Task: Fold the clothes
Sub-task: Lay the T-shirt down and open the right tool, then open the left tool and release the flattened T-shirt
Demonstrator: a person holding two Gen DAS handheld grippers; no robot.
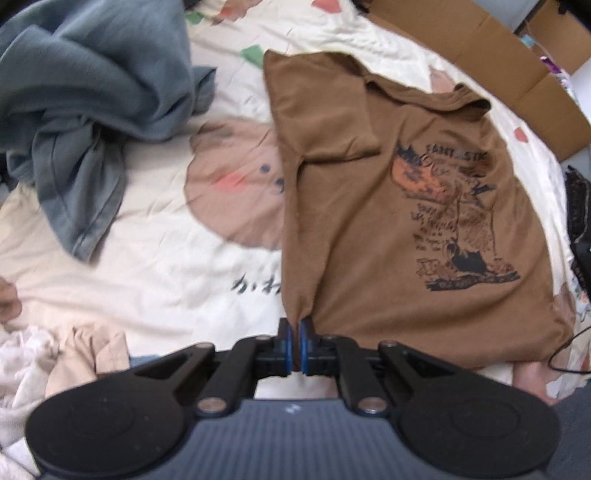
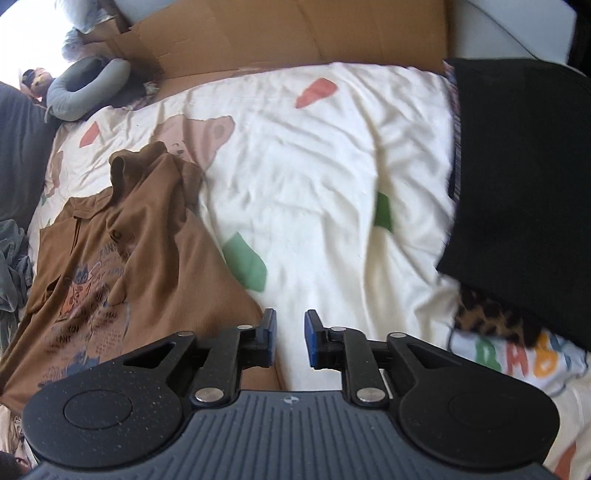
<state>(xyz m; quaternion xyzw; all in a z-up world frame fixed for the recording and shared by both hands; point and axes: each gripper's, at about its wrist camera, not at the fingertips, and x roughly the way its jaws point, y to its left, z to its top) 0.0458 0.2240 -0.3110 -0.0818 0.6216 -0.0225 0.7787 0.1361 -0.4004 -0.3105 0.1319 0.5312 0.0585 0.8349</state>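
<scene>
**Bed inventory: one brown shirt part-folded, left claw gripping its hem**

We list the following on the cream bedspread (image 1: 155, 280), printed with bear faces and coloured shapes:

1. Brown T-shirt (image 1: 369, 221), printed graphic facing up, lying flat across the middle of the bed. One side panel with its sleeve is folded inward over the body, making a straight edge on that side. In the right wrist view the same shirt (image 2: 155, 266) lies toward the bed's left side, its collar end rumpled.

2. Left gripper (image 1: 295, 325). We find its blue pads pressed together on a pinch of the brown shirt's hem, at the near end of the folded edge; cloth gathers into a small peak between them.

3. Right gripper (image 2: 290, 332). Its jaws stand apart with nothing between them. It hangs over bare bedspread just beside the shirt's near corner; the left finger overlaps the cloth's edge, though we cannot tell if it touches.

4. Blue-grey garment (image 1: 92, 92), heaped toward one far corner of the bed.

5. Pale crumpled clothes (image 1: 55, 362), at the near edge.

6. Black cloth (image 2: 517, 184), along the bed's other side edge.

7. Flattened cardboard (image 2: 288, 33), beyond the far edge.

8. Grey neck pillow (image 2: 86, 86), at the far corner beside the cardboard.
</scene>
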